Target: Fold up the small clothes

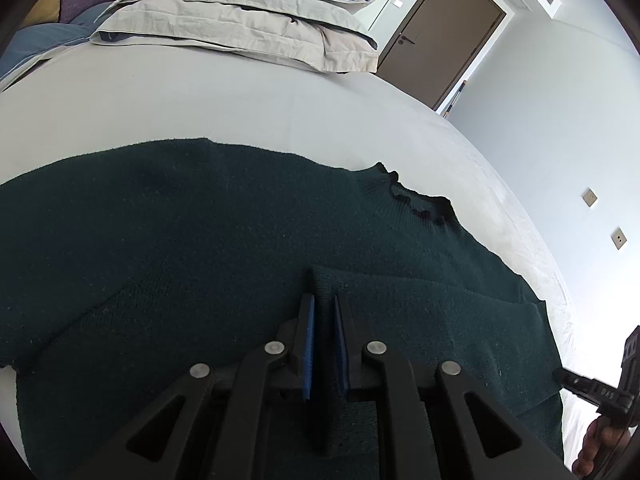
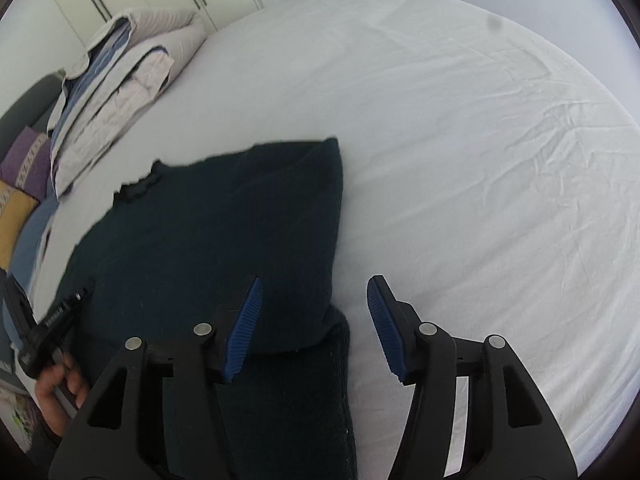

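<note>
Left hand-held gripper (image 1: pixel 324 304): jaws drawn almost together, blue pads clamped on a raised fold of the dark green sweater (image 1: pixel 200 240), likely a sleeve edge; the pinched cloth stands as a narrow ridge between the pads.

Right hand-held gripper (image 2: pixel 316 292): jaws spread wide, nothing between them. The left blue pad (image 2: pixel 244 328) hangs over the sweater (image 2: pixel 224 220); the right pad (image 2: pixel 386 328) hangs over bare sheet. Whether either pad touches the cloth cannot be told.

Sweater: dark green knit, lying flat on the bed (image 2: pixel 460 140), on the white sheet. In the left wrist view its long axis runs side to side, with the ruffled collar (image 1: pixel 420 200) toward the right, on the far edge. In the right wrist view the collar (image 2: pixel 138 186) lies at the far left, and a straight folded edge runs from the far corner toward the open jaws. A folded-over layer lies on the near part of the garment.

Folded bedding (image 1: pixel 248 20): beige and blue, stacked on the bed beyond the sweater, well apart from it.

Cushions (image 2: pixel 24 168): purple and yellow, beside the bedding.

Door (image 1: pixel 440 32): brown, in the wall beyond the bed.
</note>
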The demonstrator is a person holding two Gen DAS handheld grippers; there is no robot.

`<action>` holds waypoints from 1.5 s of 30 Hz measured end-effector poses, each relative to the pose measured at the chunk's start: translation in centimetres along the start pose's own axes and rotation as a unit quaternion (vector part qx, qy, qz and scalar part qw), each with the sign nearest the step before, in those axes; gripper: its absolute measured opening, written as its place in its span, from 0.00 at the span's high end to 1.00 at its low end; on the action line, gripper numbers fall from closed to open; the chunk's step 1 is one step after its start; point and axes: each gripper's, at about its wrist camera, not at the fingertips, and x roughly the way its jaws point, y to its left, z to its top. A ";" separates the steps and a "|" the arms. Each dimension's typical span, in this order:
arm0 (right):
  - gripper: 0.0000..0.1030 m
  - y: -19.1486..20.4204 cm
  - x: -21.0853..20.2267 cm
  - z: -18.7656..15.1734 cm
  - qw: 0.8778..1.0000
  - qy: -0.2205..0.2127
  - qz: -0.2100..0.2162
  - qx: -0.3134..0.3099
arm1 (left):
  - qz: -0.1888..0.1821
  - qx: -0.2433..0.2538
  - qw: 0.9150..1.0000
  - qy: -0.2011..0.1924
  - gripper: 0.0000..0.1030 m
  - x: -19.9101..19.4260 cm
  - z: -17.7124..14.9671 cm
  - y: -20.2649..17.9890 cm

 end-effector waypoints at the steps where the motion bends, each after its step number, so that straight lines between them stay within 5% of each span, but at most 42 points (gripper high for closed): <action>1: 0.72 -0.1 0.3 -0.4 1.000 -0.001 -0.016 -0.006 | 0.000 0.000 1.000 0.000 0.87 0.0 0.0 0.0; 6: 0.86 -2.1 0.1 -1.1 1.000 -0.017 0.003 0.021 | -0.001 0.001 1.000 -0.002 0.87 0.0 -0.1 -0.1; 15: 0.83 -3.2 0.2 -1.5 0.998 -0.055 0.026 0.023 | -0.025 -0.020 0.999 0.022 0.82 0.0 0.8 0.6; 17: 0.77 -2.3 -2.1 -1.8 0.998 -0.067 -0.007 0.019 | -0.024 -0.023 0.999 0.028 0.62 -2.0 1.1 0.8; 19: 0.77 -0.6 -5.7 -2.8 0.992 -0.126 -0.019 -0.010 | -0.038 -0.042 0.998 -0.003 0.43 -5.7 0.9 2.0; 21: 0.68 1.4 -9.0 -4.3 0.982 -0.182 -0.031 -0.034 | -0.044 -0.064 0.996 -0.037 0.34 -9.8 0.4 4.1; 23: 0.21 3.5 -11.9 -6.2 0.967 -0.248 -0.039 -0.048 | -0.036 -0.098 0.993 -0.062 0.31 -13.5 -0.3 7.5; 24: 0.12 4.4 -13.2 -7.4 0.957 -0.284 -0.037 -0.052 | -0.032 -0.121 0.990 -0.070 0.31 -15.1 -0.7 9.6; 26: 0.03 6.2 -14.8 -8.7 0.948 -0.313 -0.015 -0.062 | -0.014 -0.177 0.980 -0.087 0.31 -18.1 -1.7 14.7; 33: 0.03 11.1 -14.0 -9.7 0.968 -0.222 0.108 -0.039 | 0.061 -0.352 0.923 -0.146 0.31 -25.6 -6.1 29.3; 37: 0.04 14.7 -13.0 -11.2 0.970 -0.180 0.158 -0.040 | 0.023 -0.437 0.882 -0.173 0.31 -26.3 -7.6 33.6; 42: 0.21 17.0 -12.2 -12.5 0.967 -0.151 0.202 -0.024 | 0.006 -0.482 0.849 -0.215 0.31 -25.7 -7.2 35.0; 45: 0.29 16.6 -12.3 -12.9 0.968 -0.147 0.205 -0.011 | 0.005 -0.507 0.831 -0.228 0.47 -24.8 -6.0 35.7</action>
